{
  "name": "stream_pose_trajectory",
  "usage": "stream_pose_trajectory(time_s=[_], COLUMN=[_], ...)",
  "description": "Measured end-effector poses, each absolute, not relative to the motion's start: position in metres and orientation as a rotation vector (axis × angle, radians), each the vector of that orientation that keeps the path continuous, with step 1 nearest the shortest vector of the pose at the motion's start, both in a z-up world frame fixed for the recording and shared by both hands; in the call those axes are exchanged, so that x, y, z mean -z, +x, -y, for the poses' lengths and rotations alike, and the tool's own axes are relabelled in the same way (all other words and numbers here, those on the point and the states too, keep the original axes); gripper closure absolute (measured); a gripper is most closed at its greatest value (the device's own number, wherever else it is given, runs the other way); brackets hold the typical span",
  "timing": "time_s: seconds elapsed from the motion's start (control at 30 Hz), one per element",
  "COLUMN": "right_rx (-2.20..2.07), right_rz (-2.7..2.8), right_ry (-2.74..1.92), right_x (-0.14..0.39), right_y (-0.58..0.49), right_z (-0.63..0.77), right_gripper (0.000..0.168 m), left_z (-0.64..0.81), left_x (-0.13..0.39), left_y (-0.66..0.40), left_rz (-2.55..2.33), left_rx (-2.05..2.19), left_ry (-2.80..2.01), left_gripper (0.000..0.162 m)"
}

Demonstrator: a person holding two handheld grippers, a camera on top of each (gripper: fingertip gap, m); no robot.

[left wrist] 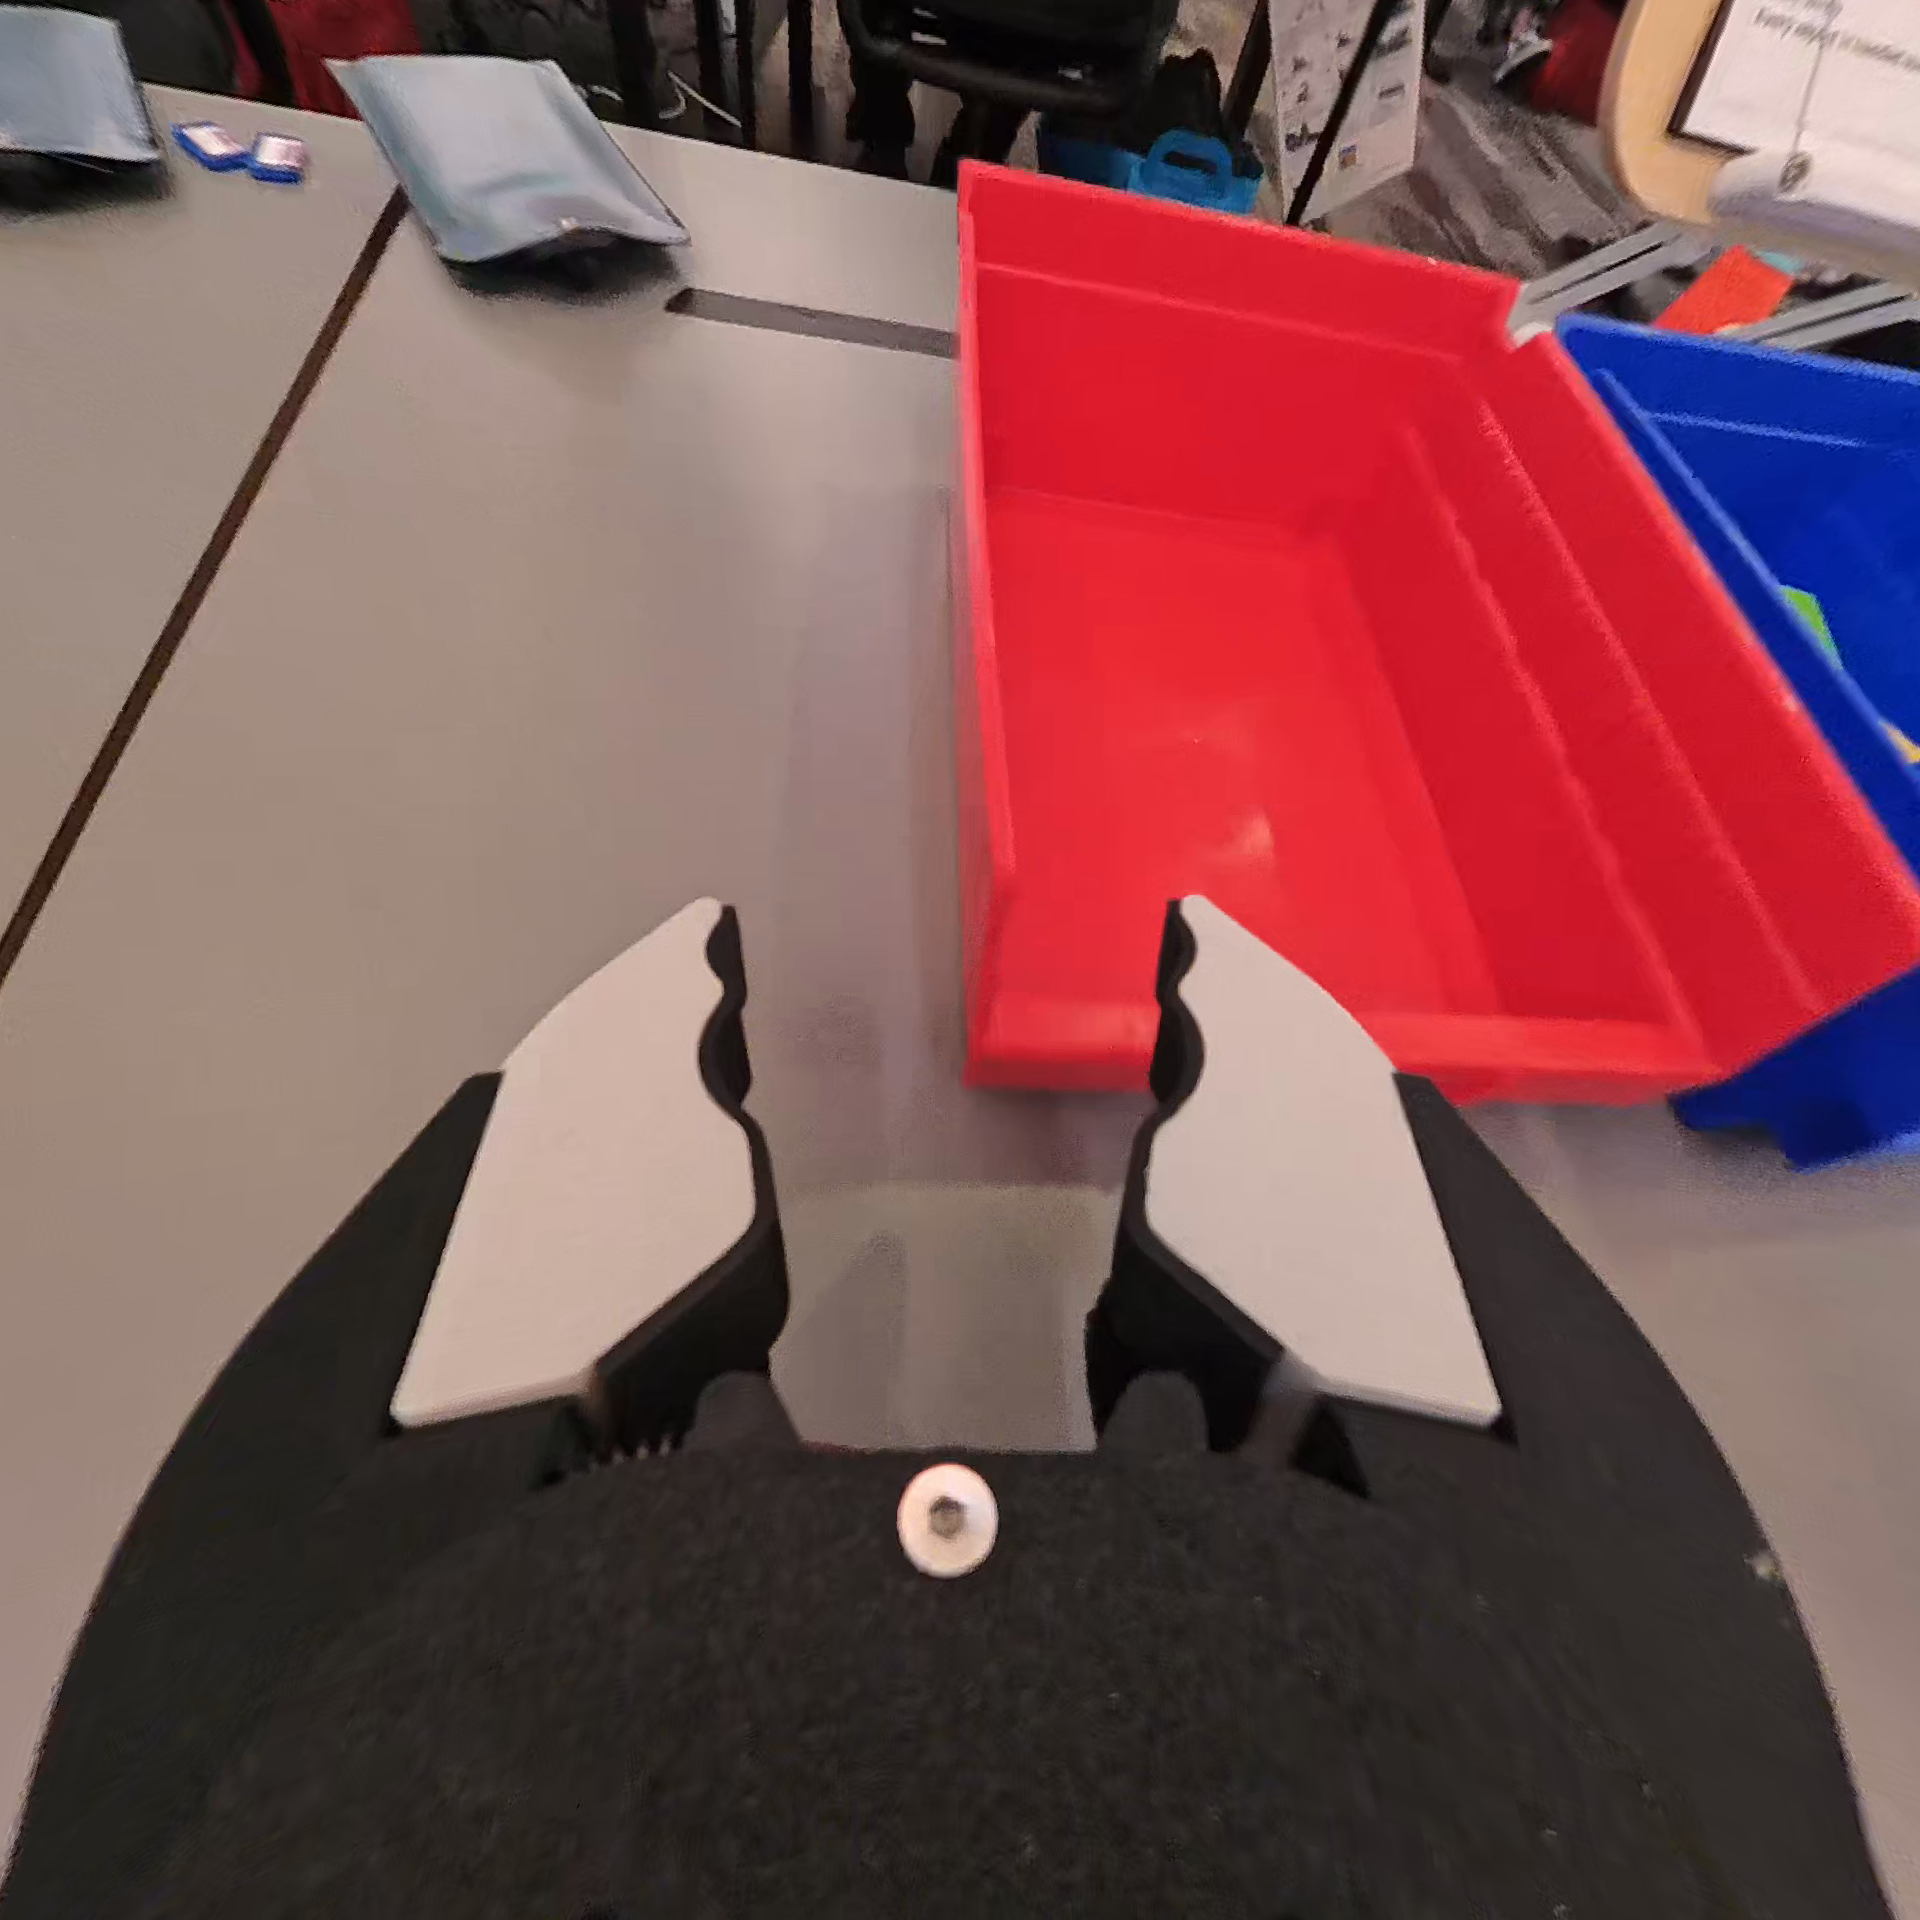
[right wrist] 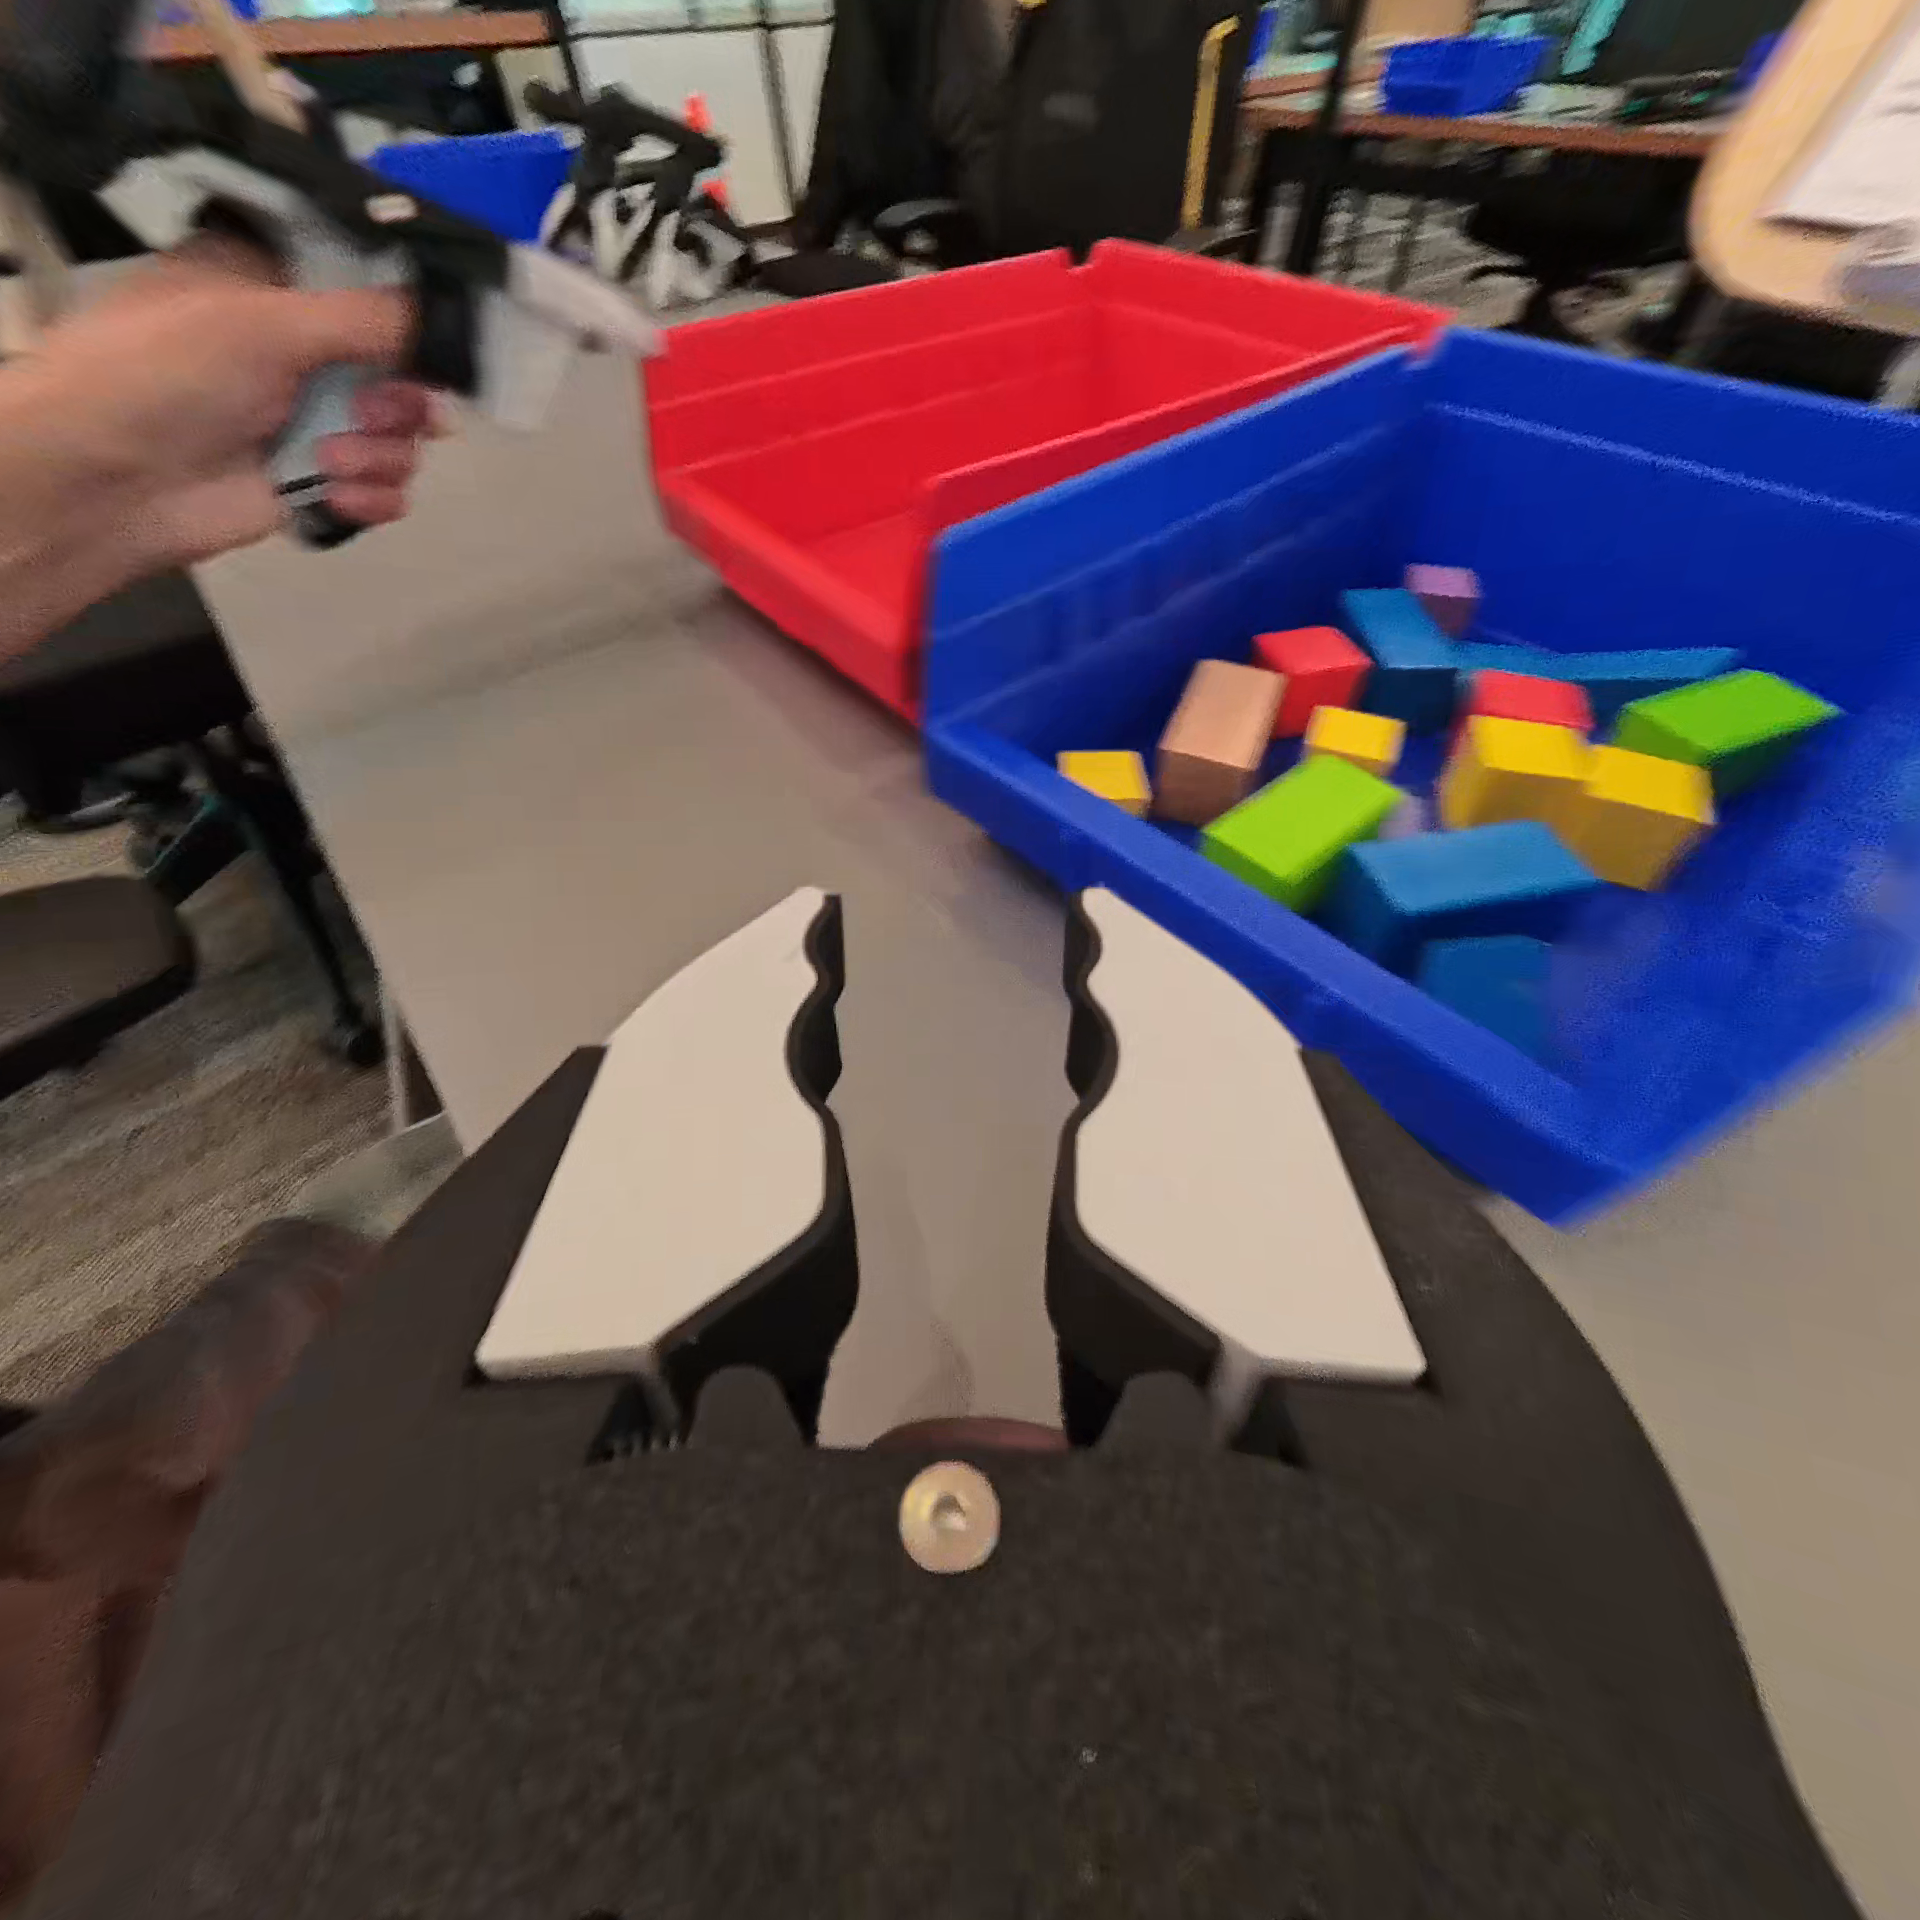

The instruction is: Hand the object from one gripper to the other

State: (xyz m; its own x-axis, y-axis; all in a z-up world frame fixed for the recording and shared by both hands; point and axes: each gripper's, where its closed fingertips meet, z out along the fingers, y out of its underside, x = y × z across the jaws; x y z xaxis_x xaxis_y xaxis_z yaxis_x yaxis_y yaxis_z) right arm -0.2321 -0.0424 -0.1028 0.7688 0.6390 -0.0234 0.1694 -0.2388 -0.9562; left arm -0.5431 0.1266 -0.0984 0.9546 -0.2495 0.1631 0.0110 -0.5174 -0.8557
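- Left gripper [left wrist: 951, 925]: matte black felt-textured body, two pale grey fingers [left wrist: 613, 1153] with wavy black inner pads.
- Right gripper [right wrist: 951, 914]: same build.
- One silver screw [right wrist: 948, 1517] centred behind each gripper's fingers.

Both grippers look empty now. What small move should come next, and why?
Probably move the right gripper right and forward over the blue bin to pick a block, perhaps the near green block. Both jaws are open and hold nothing, the red bin is empty, and all blocks lie in the blue bin, so no handover can start yet.
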Motion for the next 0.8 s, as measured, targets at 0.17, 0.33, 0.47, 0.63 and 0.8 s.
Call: stream_pose_trajectory(time_s=[0.17,0.33,0.47,0.63,0.8], right_rx=[-0.646,-0.572,-0.455,-0.461,-0.428], right_rz=[0.779,0.693,0.506,0.362,0.437], right_ry=[-1.793,-1.838,-1.891,-1.869,-1.896], right_x=[0.114,0.117,0.120,0.112,0.119], right_y=[-0.296,-0.314,-0.317,-0.345,-0.377], right_z=[0.053,0.035,0.012,0.000,-0.003], right_gripper=[0.127,0.125,0.120,0.121,0.122], left_z=[-0.175,-0.183,-0.145,-0.069,-0.013], left_x=[0.127,0.135,0.136,0.135,0.135], left_y=[-0.514,-0.522,-0.535,-0.548,-0.553], left_rz=[-0.248,-0.215,-0.055,0.065,0.109], left_rx=[0.455,0.289,0.311,0.230,0.215], left_ry=[-2.163,-2.204,-2.198,-2.168,-2.165], left_gripper=[0.097,0.157,0.157,0.156,0.156])
